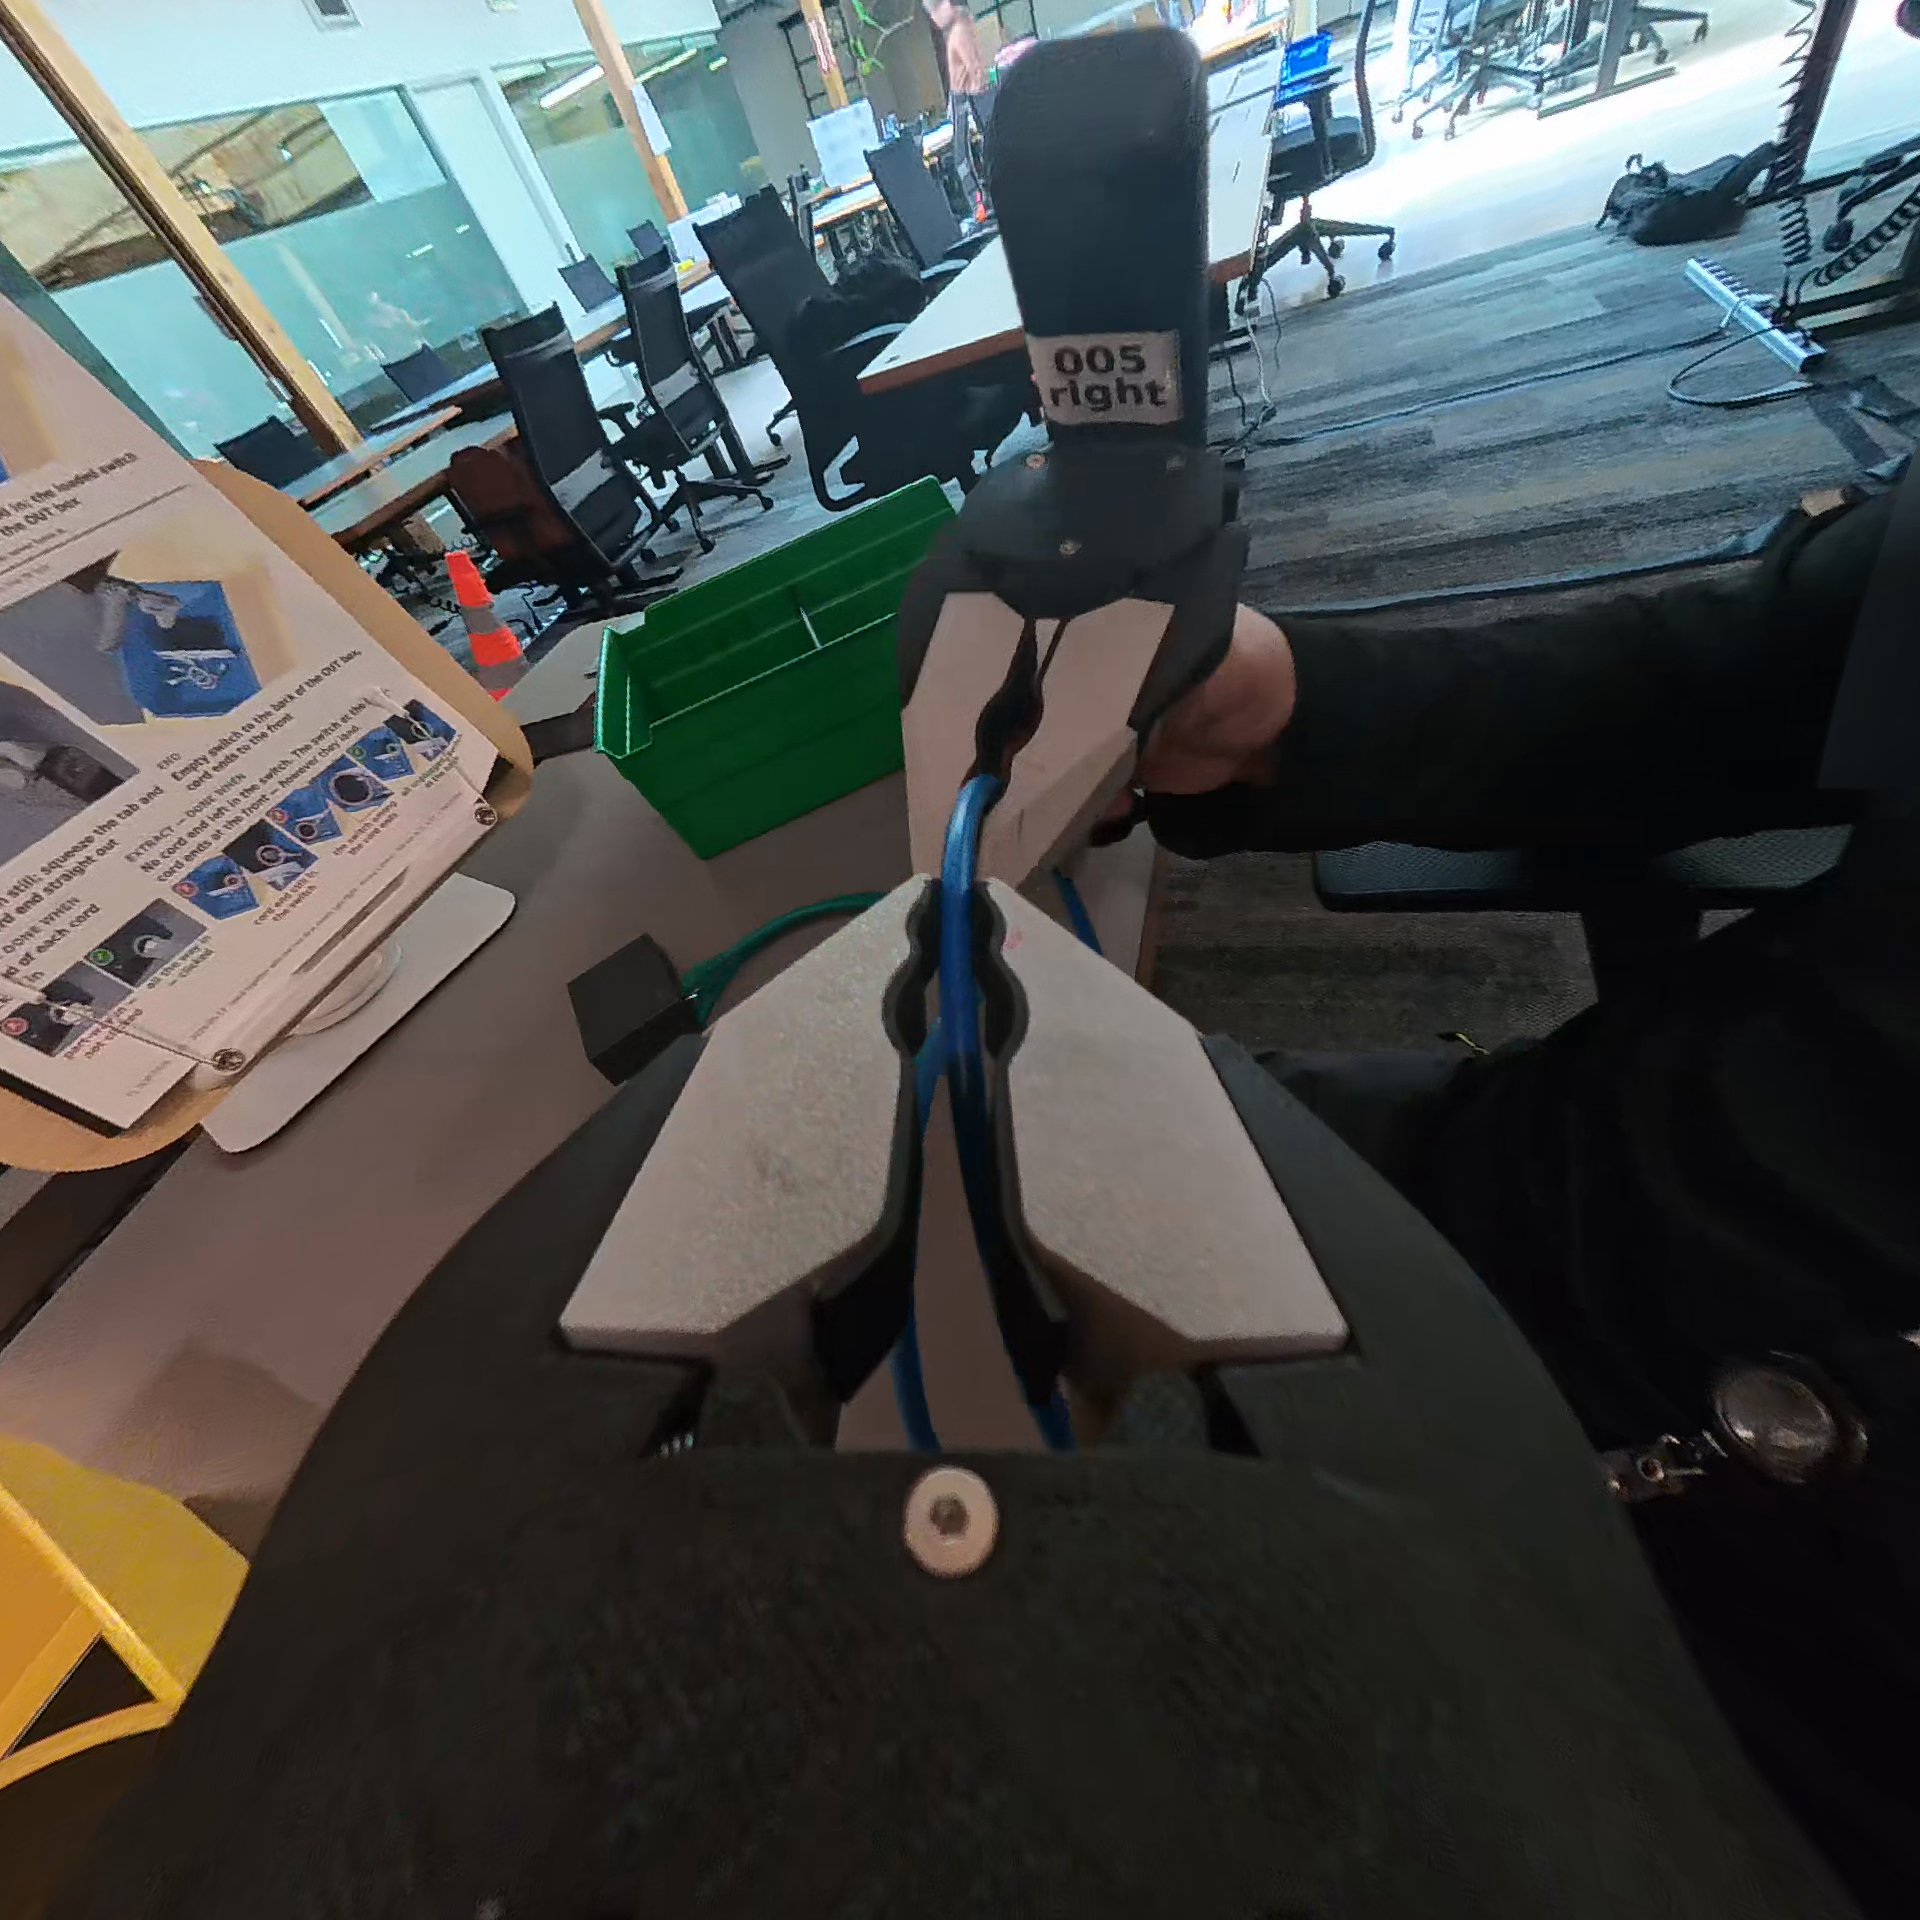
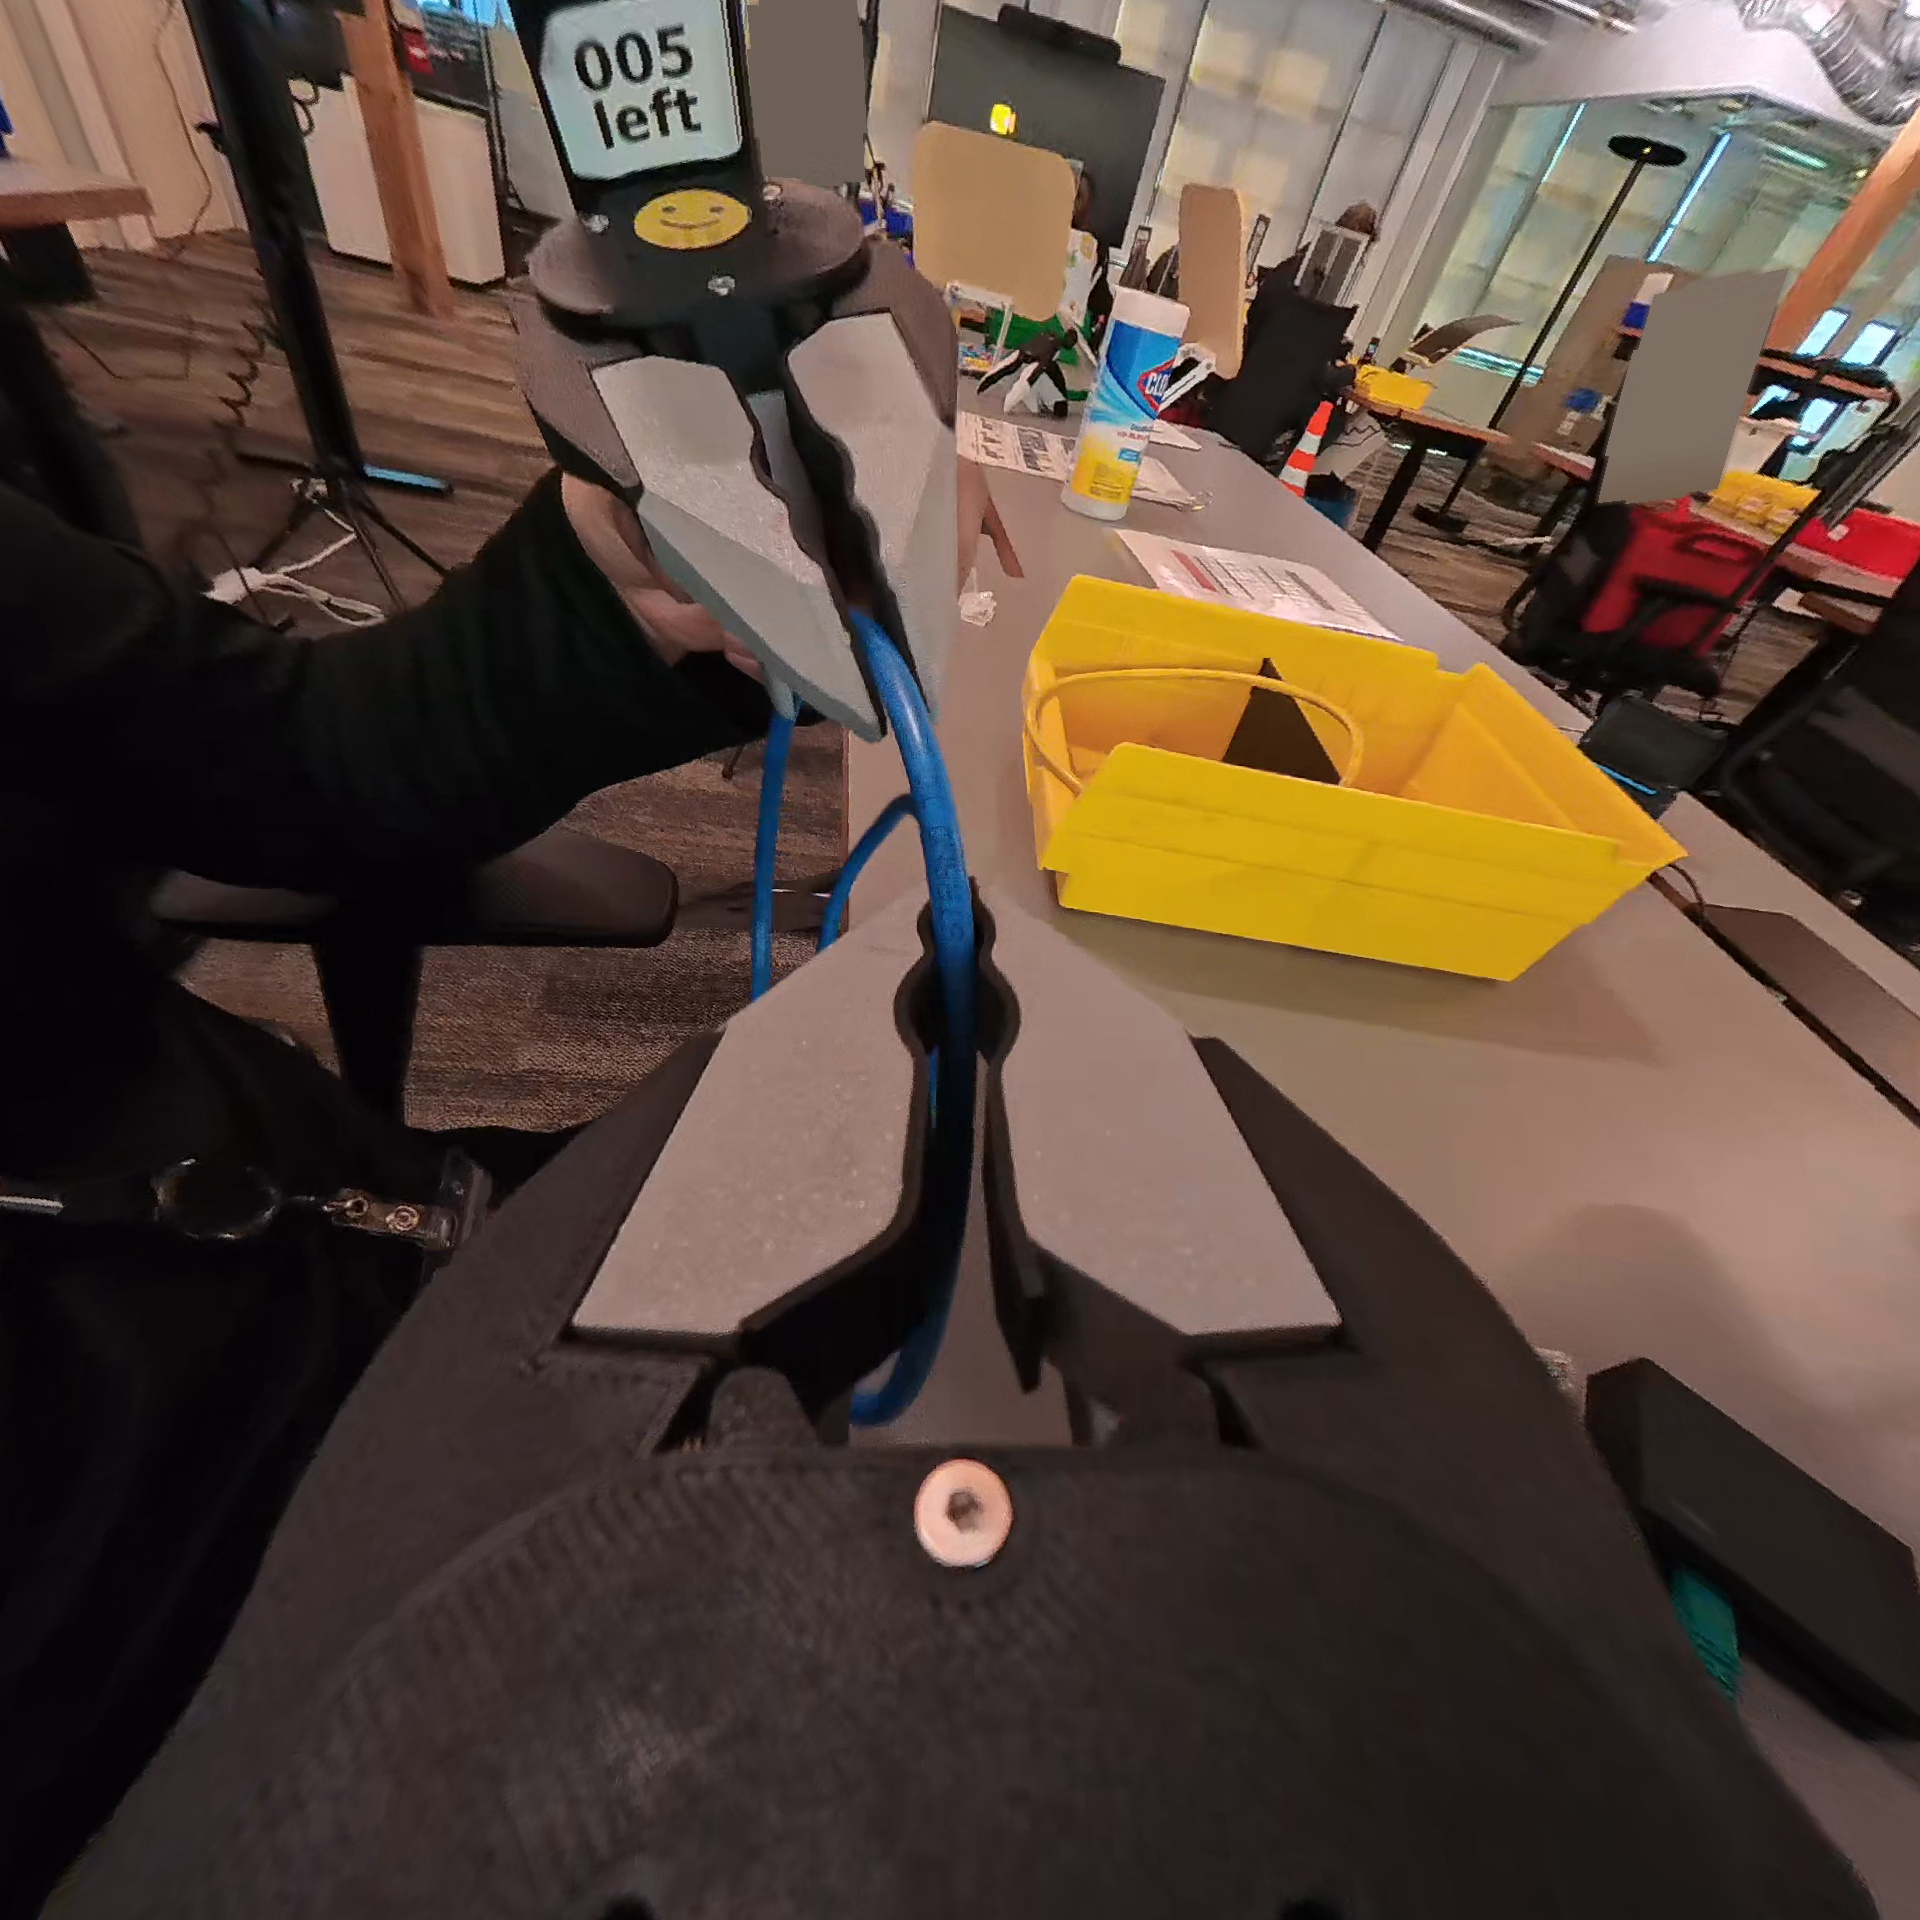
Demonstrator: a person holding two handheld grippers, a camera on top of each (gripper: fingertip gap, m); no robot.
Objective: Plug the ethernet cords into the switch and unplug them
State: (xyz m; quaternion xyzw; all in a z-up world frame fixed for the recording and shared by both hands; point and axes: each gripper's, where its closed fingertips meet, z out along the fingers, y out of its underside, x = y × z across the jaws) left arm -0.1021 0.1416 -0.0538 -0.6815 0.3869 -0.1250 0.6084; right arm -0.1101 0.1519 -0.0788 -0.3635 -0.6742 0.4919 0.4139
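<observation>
Left jaws: the left gripper [image 1: 956,914] is closed on the blue ethernet cord [image 1: 961,935], which runs through the notch near its fingertips.
Right jaws: the right gripper [image 2: 956,935] is clamped on the same blue ethernet cord [image 2: 951,862], a short arc of it spanning between the two grippers.
Cord ends: both plugs are hidden; below the grippers the cord drops in loops off the worktop edge and out of sight behind the gripper bodies.
Switch: a black box [image 1: 632,1006] lies on the worktop [image 1: 343,1226] left of the blue cord; its ports cannot be made out.
Green cord: a green cord [image 1: 769,935] curves from the black box toward the blue cord, its far part hidden by the left gripper.
Green bin: a green bin [image 1: 758,686] stands beyond the blue cord, partly covered by the right gripper.
Yellow bin: a yellow bin [image 2: 1330,831] sits right of the blue cord in the right wrist view, holding a yellow cord [image 2: 1143,681] and a dark object that is hard to identify.
Sheet: an instruction sheet on a stand [image 1: 208,831] is cut off at the frame edge, left of the black box.
</observation>
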